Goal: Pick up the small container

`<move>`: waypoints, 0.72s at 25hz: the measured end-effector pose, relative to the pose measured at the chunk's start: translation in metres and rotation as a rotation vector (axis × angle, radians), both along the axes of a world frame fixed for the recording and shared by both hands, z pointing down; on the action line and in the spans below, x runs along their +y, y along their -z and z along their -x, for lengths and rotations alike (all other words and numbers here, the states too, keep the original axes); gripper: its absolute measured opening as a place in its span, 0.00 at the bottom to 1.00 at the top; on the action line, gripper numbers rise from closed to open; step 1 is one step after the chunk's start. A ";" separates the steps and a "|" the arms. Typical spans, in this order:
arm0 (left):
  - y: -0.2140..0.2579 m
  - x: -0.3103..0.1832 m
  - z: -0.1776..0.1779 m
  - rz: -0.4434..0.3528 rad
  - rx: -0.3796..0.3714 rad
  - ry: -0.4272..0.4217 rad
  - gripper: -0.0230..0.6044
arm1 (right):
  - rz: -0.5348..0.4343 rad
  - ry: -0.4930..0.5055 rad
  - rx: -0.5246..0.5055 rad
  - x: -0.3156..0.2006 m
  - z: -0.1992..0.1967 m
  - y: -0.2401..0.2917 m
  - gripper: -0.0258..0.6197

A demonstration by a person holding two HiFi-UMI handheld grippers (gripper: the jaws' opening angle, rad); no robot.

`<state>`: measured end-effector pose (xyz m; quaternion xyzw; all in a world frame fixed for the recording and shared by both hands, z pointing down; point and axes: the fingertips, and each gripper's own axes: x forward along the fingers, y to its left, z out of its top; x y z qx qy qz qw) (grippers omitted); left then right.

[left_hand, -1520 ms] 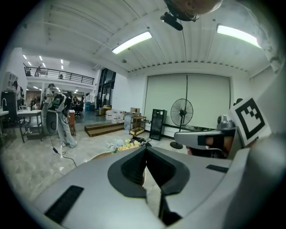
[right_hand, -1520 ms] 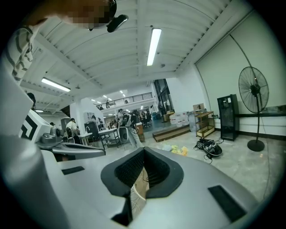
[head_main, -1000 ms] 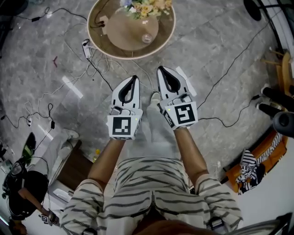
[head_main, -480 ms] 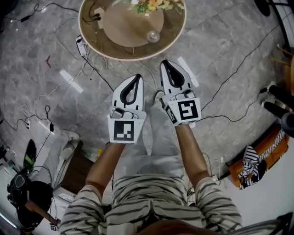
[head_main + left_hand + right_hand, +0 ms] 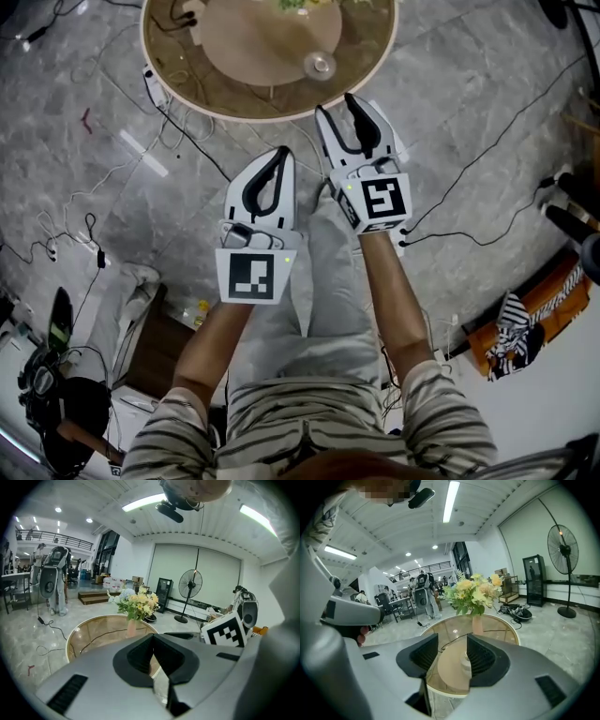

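Now, small container [image 5: 320, 65]: a small clear vessel standing on the round tabletop [image 5: 178, 80], at the right edge of its tan inner disc [image 5: 253, 42]; nothing touches it.
Right hand-held gripper [image 5: 337, 105]: jaws opening, part-way apart, with nothing between the pads. The tips are at the tabletop's near rim. The container shows through the gap, farther on and apart from both jaws.
Left hand-held gripper [image 5: 279, 152]: jaws closed tip to tip and empty. It is to the left of the right one and nearer the person, over the floor and short of the rim.
Flowers [image 5: 298, 5]: a pale bouquet in a vase at the far side of the disc, beyond the container.
Floor [image 5: 94, 216]: grey stone, crossed by loose cables [image 5: 187, 138].
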<state>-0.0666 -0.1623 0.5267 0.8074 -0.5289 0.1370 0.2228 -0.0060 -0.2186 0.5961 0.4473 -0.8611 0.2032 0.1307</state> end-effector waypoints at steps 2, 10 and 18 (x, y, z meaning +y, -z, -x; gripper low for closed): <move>-0.009 -0.003 0.001 0.008 -0.002 0.000 0.03 | 0.009 -0.001 0.008 -0.007 0.001 -0.016 0.35; -0.037 -0.013 0.004 0.037 0.009 0.016 0.03 | 0.025 -0.011 0.033 -0.032 0.004 -0.074 0.55; -0.059 -0.020 0.016 0.062 0.012 0.027 0.03 | 0.019 -0.031 0.063 -0.059 0.015 -0.125 0.68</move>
